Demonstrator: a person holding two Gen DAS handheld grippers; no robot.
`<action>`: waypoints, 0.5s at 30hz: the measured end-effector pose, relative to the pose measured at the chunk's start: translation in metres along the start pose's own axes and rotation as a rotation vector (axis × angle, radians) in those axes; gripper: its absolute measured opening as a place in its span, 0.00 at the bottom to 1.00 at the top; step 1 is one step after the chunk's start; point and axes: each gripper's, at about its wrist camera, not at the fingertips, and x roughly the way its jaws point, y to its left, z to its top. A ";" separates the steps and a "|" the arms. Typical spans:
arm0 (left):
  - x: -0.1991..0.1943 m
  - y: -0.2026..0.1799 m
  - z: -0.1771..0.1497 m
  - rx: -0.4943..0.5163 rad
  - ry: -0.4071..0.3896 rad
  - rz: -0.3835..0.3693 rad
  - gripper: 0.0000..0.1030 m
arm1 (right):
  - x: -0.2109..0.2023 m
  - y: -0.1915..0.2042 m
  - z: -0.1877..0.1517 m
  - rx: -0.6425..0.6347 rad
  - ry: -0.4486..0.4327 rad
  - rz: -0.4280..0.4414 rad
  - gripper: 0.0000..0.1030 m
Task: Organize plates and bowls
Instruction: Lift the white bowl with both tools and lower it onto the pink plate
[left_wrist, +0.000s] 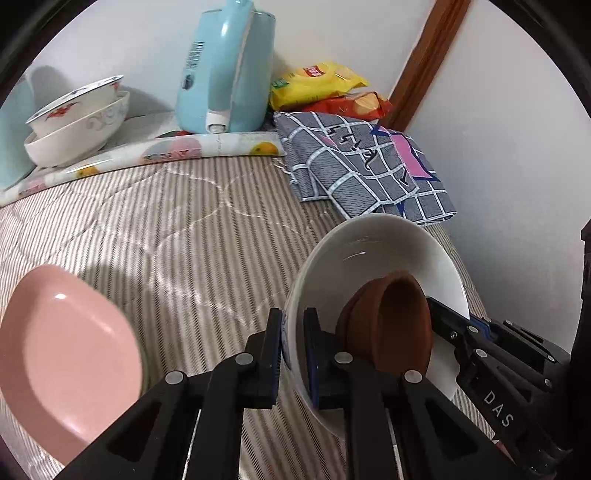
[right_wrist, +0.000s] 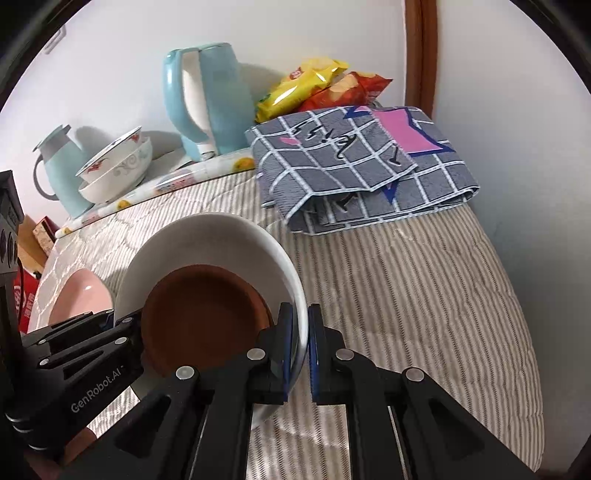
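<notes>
Two grippers were clamped on the same white bowl (left_wrist: 373, 266), one on each side of its rim. The left gripper (left_wrist: 293, 354) had its fingers drawn narrow on the rim at the bowl's 9 o'clock, one finger outside the wall and one inside. The right gripper (right_wrist: 299, 350) held the opposite rim in the same way, its fingers pinched close with the white wall between them. A brown bowl (right_wrist: 207, 314) sat nested inside the white one, leaning against its inner wall.

The white bowl was over a striped quilted cover (right_wrist: 406, 295); whether it touched the cover could not be told. A pink plate (left_wrist: 70, 354) lay at 9 o'clock of it, near but apart.

Toward 12 o'clock, by the wall, two patterned bowls (left_wrist: 77, 122) stood stacked, the upper one tilted in the lower, on a fruit-print mat (left_wrist: 177, 149). A pale blue kettle (left_wrist: 225, 70) stood just beside them on the same mat, and a pale blue jug (right_wrist: 59, 166) stood at the stack's other side. A folded grey checked cloth (right_wrist: 362, 162) lay at 1 o'clock of the white bowl, with a yellow snack packet (right_wrist: 303, 88) and a red one (right_wrist: 354, 90) behind it.
</notes>
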 end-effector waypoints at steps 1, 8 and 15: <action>-0.002 0.003 -0.001 -0.006 -0.003 -0.002 0.11 | -0.001 0.004 0.000 -0.008 -0.002 0.000 0.07; -0.024 0.021 -0.005 -0.022 -0.032 -0.004 0.11 | -0.015 0.028 -0.001 -0.043 -0.022 0.000 0.07; -0.044 0.041 -0.008 -0.035 -0.059 -0.006 0.11 | -0.026 0.051 -0.002 -0.063 -0.042 0.003 0.07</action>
